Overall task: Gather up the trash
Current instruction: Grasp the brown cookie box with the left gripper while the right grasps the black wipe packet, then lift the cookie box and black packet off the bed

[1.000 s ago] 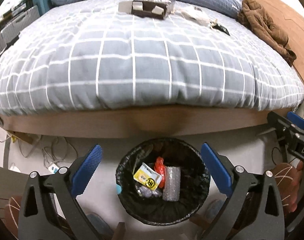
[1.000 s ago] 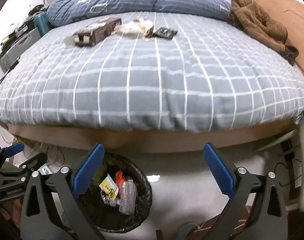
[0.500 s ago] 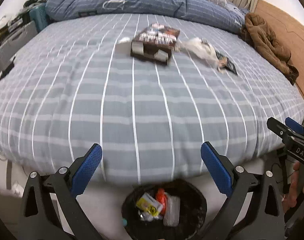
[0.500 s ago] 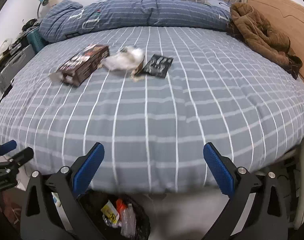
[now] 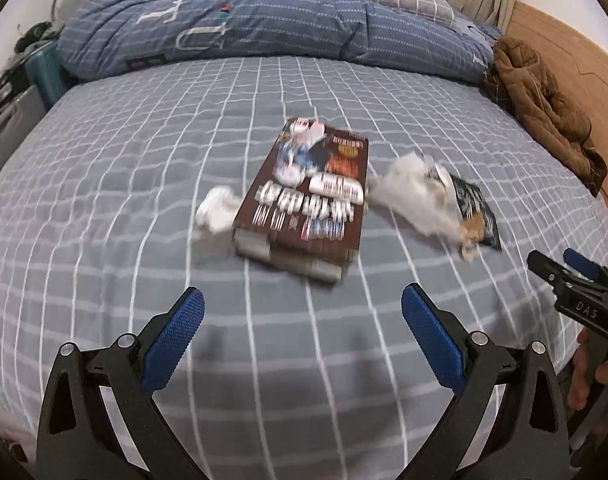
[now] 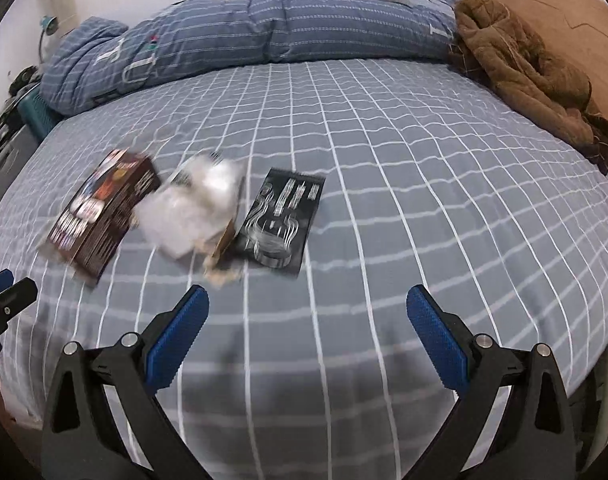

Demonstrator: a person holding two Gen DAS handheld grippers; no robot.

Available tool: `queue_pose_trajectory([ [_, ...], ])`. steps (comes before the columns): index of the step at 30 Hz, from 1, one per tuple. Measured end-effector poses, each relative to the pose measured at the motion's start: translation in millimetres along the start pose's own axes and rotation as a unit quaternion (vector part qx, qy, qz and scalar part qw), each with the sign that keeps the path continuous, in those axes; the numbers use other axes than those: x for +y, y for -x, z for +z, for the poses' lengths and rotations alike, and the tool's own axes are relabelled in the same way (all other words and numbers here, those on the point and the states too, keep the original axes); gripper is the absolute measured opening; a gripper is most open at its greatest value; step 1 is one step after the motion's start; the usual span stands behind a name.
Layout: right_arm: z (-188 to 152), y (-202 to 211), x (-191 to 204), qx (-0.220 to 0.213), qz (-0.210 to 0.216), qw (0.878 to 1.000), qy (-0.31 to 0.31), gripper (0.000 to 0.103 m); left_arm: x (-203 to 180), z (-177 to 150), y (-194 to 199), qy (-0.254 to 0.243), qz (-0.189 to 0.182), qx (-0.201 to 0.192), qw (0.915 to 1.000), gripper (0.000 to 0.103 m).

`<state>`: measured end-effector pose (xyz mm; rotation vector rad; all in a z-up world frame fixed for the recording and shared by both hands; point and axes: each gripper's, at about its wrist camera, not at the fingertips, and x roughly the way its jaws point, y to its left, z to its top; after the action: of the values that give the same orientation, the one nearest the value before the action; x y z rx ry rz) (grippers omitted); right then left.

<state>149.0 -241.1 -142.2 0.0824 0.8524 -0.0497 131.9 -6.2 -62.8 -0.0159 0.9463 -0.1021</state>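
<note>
Both the left gripper (image 5: 302, 334) and right gripper (image 6: 305, 332) hover with jaws released and empty over the near edge of the grey checked bed (image 6: 423, 200), where the brown printed carton (image 5: 304, 196), crumpled white wrapper (image 6: 192, 208) and flat black sachet (image 6: 282, 220) lie mid-bed; the thin sachet risks slipping a pinch against soft bedding.

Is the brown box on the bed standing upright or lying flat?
Lying flat: the brown box rests on its broad side on the checked bedcover, printed face up.

A big bed (image 6: 383, 184) with a grey checked cover fills the room. A blue blanket (image 6: 240, 36) and a brown coat (image 6: 519, 64) lie by the wooden headboard (image 6: 559, 12).
</note>
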Motion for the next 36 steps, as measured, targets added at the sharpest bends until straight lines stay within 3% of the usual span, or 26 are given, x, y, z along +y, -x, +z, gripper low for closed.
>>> queue_pose_trajectory([
  [3, 16.2, -21.8, -1.6, 0.015, -0.002, 1.000, -0.014, 0.095, -0.5, 21.5, -14.7, -0.001, -0.015, 0.012, 0.9998, 0.097],
  [13, 49.9, -76.7, 7.3, 0.050, -0.009, 0.999, -0.019, 0.088, 0.4, 62.9, -55.8, -0.026, 0.007, 0.033, 0.9991, 0.097],
  [15, 51.9, -84.0, 7.8, 0.057, -0.009, 0.998, -0.024, 0.088, 0.8, 66.5, -59.7, -0.029, -0.006, 0.037, 0.9989, 0.097],
  [24, 55.5, -102.6, 5.3, 0.070, 0.013, 0.996, -0.051, 0.080, -6.6, 65.6, -83.8, -0.058, 0.011, 0.067, 0.9960, 0.097],
  [30, 59.2, -112.2, 9.1, 0.080, 0.024, 0.995, -0.054, 0.066, -8.1, 64.3, -96.2, -0.056, 0.010, 0.081, 0.9951, 0.097],
  [34, 60.7, -114.3, 15.2, 0.083, 0.028, 0.996, -0.036, 0.046, -8.8, 63.8, -97.8, -0.057, 0.013, 0.081, 0.9950, 0.092],
  [36, 62.6, -114.3, 18.8, 0.083, 0.025, 0.996, -0.030, 0.044, -8.3, 62.8, -95.9, -0.056, 0.010, 0.078, 0.9953, 0.092],
])
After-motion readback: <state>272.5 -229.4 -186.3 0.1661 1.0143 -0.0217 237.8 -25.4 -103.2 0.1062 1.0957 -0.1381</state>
